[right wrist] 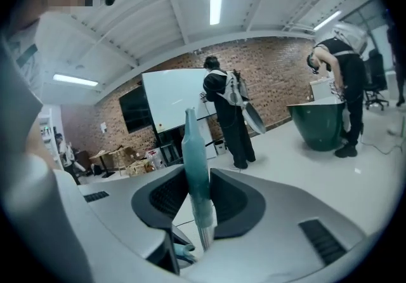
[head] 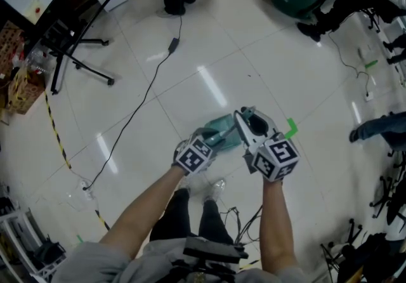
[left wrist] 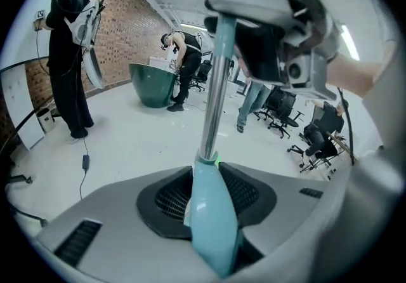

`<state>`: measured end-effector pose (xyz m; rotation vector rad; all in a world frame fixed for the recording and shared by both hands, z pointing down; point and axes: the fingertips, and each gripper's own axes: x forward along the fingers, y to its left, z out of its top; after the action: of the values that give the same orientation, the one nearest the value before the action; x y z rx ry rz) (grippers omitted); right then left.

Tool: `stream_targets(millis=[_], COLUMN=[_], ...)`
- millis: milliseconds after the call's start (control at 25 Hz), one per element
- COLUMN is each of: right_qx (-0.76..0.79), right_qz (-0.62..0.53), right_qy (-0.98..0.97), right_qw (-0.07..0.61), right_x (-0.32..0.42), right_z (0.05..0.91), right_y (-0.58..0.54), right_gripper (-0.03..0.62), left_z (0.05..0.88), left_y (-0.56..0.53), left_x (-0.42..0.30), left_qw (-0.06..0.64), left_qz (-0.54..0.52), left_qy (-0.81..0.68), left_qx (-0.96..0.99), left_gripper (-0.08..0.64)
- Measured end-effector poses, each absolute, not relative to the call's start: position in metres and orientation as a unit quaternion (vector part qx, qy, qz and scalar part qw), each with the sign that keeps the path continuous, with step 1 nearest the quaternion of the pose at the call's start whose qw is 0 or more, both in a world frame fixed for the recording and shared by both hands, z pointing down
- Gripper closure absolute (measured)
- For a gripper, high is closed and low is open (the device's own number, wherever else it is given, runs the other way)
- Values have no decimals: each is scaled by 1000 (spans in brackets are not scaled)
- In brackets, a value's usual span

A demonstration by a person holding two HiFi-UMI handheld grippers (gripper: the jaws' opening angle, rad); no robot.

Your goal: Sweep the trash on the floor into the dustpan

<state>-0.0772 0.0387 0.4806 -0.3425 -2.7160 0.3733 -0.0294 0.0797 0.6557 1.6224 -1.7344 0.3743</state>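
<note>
Overhead, the head view shows the left hand-held gripper (head: 209, 142) and the right hand-held gripper (head: 245, 120) close together above the pale tiled floor (head: 209, 47), with a teal dustpan (head: 222, 131) between them. A green scrap (head: 290, 127) lies just right of the right one. A black cable (head: 143, 101) trails across the floor to the left, black-and-yellow tape (head: 56, 132) runs further left, and a tripod stand (head: 76, 63) stands well apart. In the left gripper view the jaws are clenched on a teal grip (left wrist: 212, 212), from which a metal pole (left wrist: 216, 85) rises towards the right hand-held gripper. Beyond are a person in black (left wrist: 70, 53), a dark-green tub (left wrist: 152, 84) and office chairs (left wrist: 282, 110). In the right gripper view the jaws clasp a slim teal handle (right wrist: 195, 161) that stands upright between them, with a whiteboard (right wrist: 171, 98) and a brick wall (right wrist: 279, 66) behind; whether both grasp one tool I cannot tell
</note>
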Motion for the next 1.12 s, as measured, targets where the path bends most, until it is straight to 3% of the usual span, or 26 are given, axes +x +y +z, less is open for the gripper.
stream_targets(millis=[440, 1120], right_qx=[-95, 94], right_qz=[113, 70], right_qy=[-970, -989], right_qw=[191, 93], right_x=[-24, 86], right_z=[482, 361], right_y=[39, -29], right_gripper=[491, 492], left_z=[653, 517], left_y=[88, 70], left_x=[-38, -19], left_qw=[366, 306], left_qz=[158, 225], left_qy=[-667, -635], left_qx=[629, 673], left_gripper=[423, 436])
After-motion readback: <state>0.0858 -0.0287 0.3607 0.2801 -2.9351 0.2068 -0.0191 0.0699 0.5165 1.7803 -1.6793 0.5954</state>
